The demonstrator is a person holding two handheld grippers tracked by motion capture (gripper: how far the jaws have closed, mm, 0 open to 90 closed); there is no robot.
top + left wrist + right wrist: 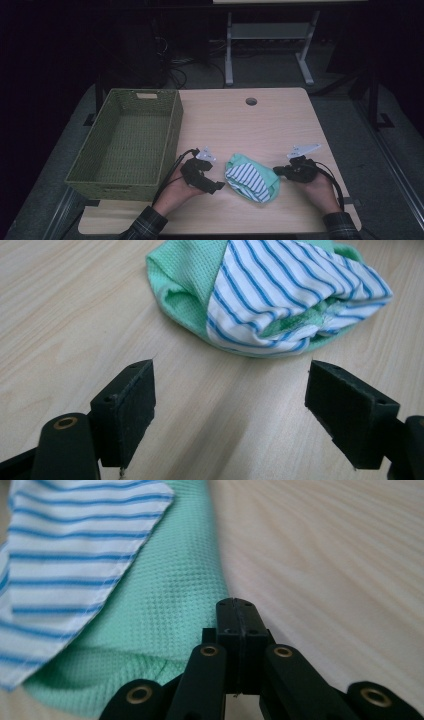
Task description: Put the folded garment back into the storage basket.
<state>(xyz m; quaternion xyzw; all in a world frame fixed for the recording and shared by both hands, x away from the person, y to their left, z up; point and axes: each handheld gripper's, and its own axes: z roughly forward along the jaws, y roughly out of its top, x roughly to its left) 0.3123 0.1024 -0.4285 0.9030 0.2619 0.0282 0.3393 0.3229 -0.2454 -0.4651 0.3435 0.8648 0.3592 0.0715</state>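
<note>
While the left gripper (216, 187) sits with its jaws spread wide and nothing between them, the folded cloth bundle (251, 178) lies just to its right on the table (235, 120), near but apart; in the left gripper view the bundle (270, 295) sits ahead of the open jaws, a strip of bare wood between pads and fabric. Right gripper (276, 171) comes in from the other side, jaws pressed fully together with no fabric pinched between them, tip at the bundle's right edge; in the right gripper view the closed tip (236, 605) sits at the border of the green mesh cloth (165, 615), touching or just beside, can't tell which. Bundle is green mesh wrapped around a white cloth with blue stripes (248, 179), long axis running from far-left to near-right, so it lies between the two tools, roughly crosswise to the line joining them. Both hands are about equally near; the right is a touch closer to the fabric, but the left is the one set wide for a grab. Green woven basket (125, 145) stands on the left side of the table, beyond the left hand (175, 192), well apart from the bundle. Judgement: the coming move turns on the left jaws going right to straddle the bundle's near-left end.
</note>
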